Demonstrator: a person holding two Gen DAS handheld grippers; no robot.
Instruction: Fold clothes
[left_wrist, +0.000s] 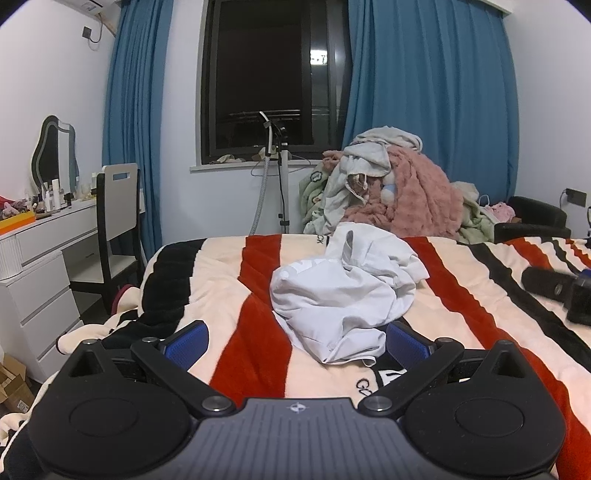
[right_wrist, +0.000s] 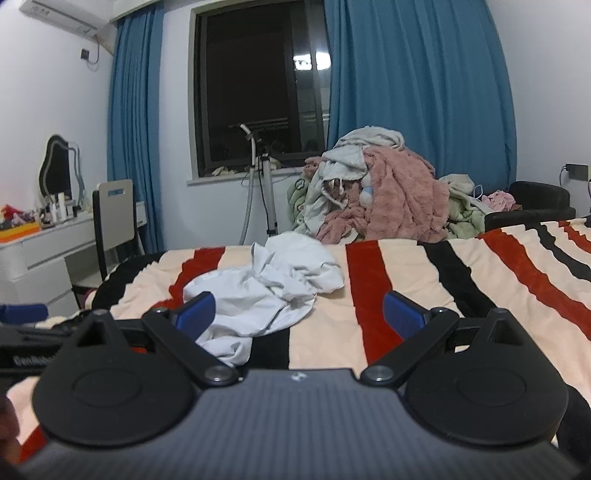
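One striped bed (left_wrist: 461, 317), blue curtains (left_wrist: 432, 110).

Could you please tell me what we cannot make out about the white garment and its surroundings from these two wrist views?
- white garment: crumpled, so its type, sleeves and collar stay hidden in both views; its print is folded under.
- Its near edge: covered by the right gripper in the right wrist view.
- Lettering on the striped blanket: cut off by the left gripper.
- Right gripper in the left wrist view: blurred, at the frame edge.
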